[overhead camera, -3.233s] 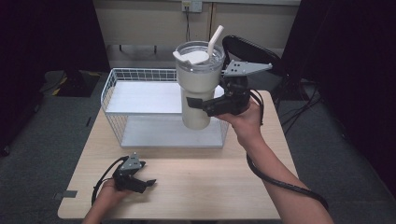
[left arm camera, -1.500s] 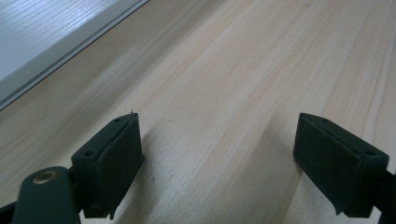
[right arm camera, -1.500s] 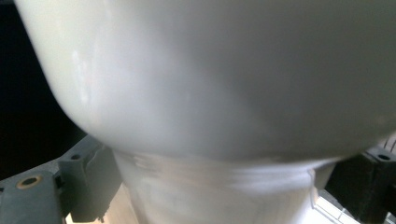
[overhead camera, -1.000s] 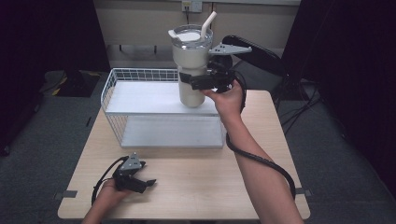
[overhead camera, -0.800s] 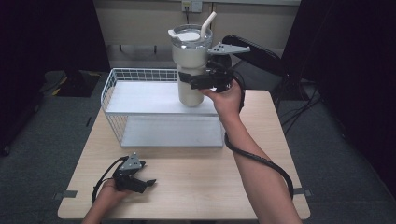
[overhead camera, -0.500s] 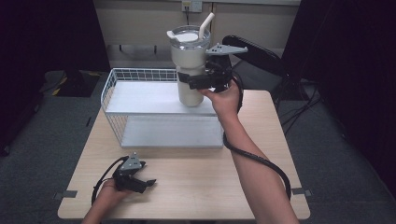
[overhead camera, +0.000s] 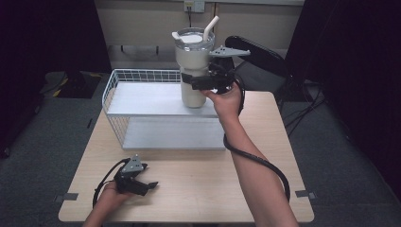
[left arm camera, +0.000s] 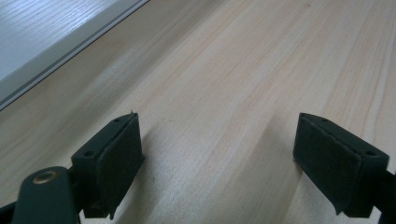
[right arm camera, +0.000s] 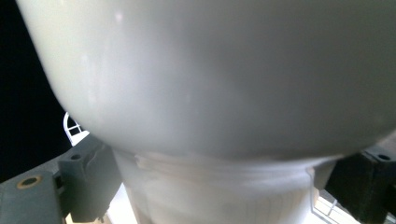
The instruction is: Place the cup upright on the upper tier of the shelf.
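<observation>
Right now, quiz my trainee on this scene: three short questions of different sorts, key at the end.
1. True or false: the right tongs grip the tall cream tumbler with clear lid and straw.
2. Where do the left tongs sit? A) on the white wire shelf rack B) low over the light wooden table C) around the straw
3. Fill in: the left tongs' jaws stand ____.

Key: 1 true; 2 B; 3 open

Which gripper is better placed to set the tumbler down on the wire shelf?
The right gripper: its jaws already clamp the tumbler directly over the shelf. The left gripper rests open on the table, far from both.
</observation>
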Demonstrator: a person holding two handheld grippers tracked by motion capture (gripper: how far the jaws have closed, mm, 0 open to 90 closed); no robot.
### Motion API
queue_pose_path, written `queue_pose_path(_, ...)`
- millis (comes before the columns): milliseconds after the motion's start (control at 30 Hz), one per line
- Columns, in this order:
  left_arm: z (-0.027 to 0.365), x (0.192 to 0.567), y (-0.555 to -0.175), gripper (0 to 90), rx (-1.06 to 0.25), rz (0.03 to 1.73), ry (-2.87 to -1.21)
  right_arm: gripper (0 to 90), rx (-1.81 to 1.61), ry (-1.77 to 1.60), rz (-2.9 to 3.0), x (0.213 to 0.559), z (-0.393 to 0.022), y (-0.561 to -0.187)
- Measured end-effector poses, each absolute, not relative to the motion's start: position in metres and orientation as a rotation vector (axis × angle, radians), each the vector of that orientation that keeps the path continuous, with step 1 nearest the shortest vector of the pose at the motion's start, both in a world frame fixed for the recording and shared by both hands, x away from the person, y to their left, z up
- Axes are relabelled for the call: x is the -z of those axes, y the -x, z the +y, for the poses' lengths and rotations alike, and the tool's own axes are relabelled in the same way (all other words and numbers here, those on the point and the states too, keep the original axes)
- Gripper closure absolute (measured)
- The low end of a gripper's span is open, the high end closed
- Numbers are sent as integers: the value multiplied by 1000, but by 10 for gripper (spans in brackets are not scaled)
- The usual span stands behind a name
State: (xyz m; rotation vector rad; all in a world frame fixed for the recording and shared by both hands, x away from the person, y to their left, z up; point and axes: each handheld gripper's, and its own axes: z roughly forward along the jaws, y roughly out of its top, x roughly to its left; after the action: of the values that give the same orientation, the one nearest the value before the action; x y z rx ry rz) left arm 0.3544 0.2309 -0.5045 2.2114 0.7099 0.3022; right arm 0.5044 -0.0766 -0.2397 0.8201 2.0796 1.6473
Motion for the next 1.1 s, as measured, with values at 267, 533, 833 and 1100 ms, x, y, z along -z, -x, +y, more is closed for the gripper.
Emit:
queue_pose_path(267,231,504,-354,151,-302,710,-2211,95,-1596,-807,2093,243,-71,-507)
queue_pose_path(533,231,504,-354,151,-304,710,-2211,95,-1586,-811,2089,247,-68,-510)
queue_pose_path(833,231,504,-354,151,-305,710,-2211,95,-1578,-813,2098,251,-65,-511)
queue_pose_path(1100,231,504,-354,150,-305,711,-2211,95,-1577,-807,2099,252,-63,-512)
